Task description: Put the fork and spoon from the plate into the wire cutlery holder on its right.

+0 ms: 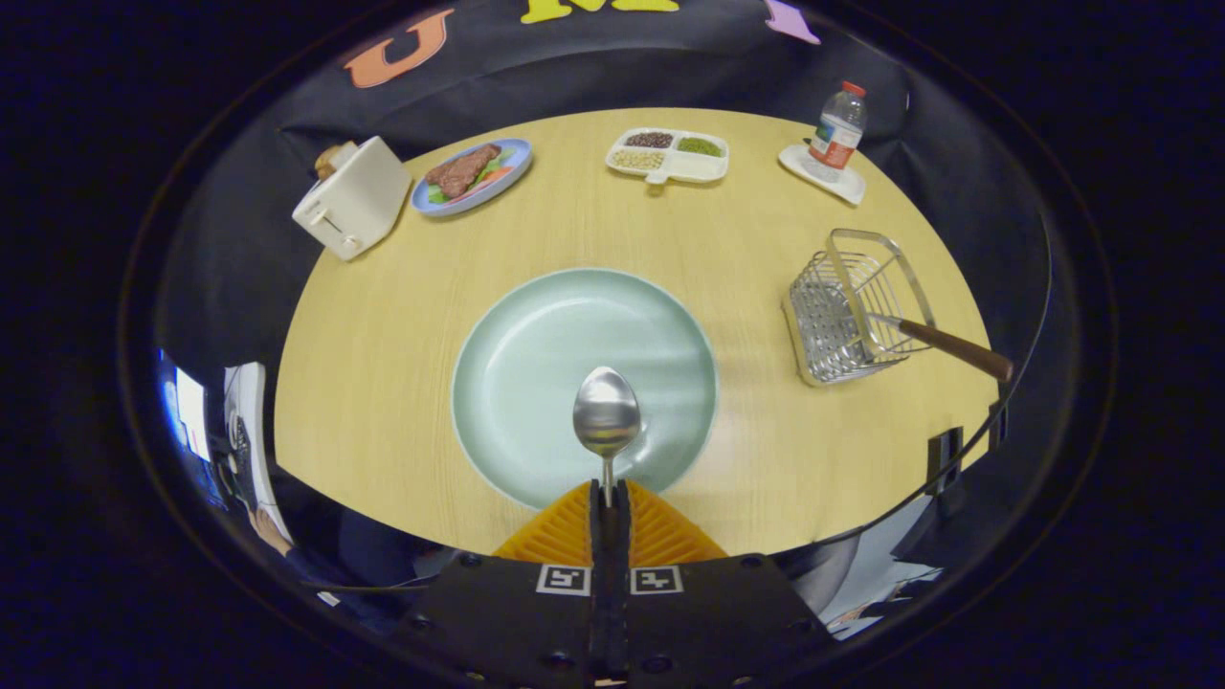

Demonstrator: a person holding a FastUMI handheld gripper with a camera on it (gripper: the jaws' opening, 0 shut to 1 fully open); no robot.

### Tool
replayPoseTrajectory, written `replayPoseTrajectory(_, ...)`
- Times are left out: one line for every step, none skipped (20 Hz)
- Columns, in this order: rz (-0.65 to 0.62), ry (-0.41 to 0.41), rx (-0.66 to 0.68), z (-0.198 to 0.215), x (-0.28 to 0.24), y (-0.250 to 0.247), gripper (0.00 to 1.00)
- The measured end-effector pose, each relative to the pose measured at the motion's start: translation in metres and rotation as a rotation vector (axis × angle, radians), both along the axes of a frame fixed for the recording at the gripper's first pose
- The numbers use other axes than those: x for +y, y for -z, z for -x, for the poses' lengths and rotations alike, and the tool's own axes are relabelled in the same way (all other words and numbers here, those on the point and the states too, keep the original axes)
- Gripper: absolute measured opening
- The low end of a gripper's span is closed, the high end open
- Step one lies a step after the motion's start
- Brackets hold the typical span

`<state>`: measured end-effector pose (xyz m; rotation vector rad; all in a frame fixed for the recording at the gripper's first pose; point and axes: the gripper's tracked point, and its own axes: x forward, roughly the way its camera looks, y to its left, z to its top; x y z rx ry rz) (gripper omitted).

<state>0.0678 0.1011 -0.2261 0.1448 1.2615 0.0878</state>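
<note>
My gripper is shut on the neck of a silver spoon, whose bowl points forward over the near part of a pale green plate. The spoon looks lifted above the plate. To the plate's right stands the wire cutlery holder. A utensil with a brown wooden handle rests in the holder, its handle sticking out toward the table's right edge; its head is hidden among the wires.
On the round wooden table beyond the plate are a white toaster, a blue plate with food, a white divided tray of beans and a water bottle on a white coaster.
</note>
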Motion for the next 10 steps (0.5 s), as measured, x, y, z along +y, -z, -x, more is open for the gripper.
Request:
replayPoseTrajectory(0.001, -0.001, -0.012, 0.002, -0.008, -0.008, 0.01)
replayPoseTrajectory(0.0, 0.002, -0.02, 0.004, -0.016, -0.016, 0.01)
replayPoseTrajectory(0.0, 0.008, -0.026, 0.007, -0.024, -0.023, 0.0)
replayPoseTrajectory(0.004, 0.011, -0.032, 0.009, -0.033, -0.029, 0.0)
replayPoseTrajectory(0.011, 0.02, -0.039, 0.01, -0.045, -0.036, 0.0)
replayPoseTrajectory(0.015, 0.026, -0.044, 0.011, -0.055, -0.042, 0.01)
replayPoseTrajectory(0.014, 0.031, -0.048, 0.014, -0.064, -0.049, 0.0)
replayPoseTrajectory(0.016, 0.039, -0.055, 0.013, -0.074, -0.055, 0.0)
replayPoseTrajectory(0.023, 0.05, -0.063, 0.01, -0.086, -0.061, 0.0)
replayPoseTrajectory(0.032, 0.066, -0.071, 0.006, -0.1, -0.066, 0.01)
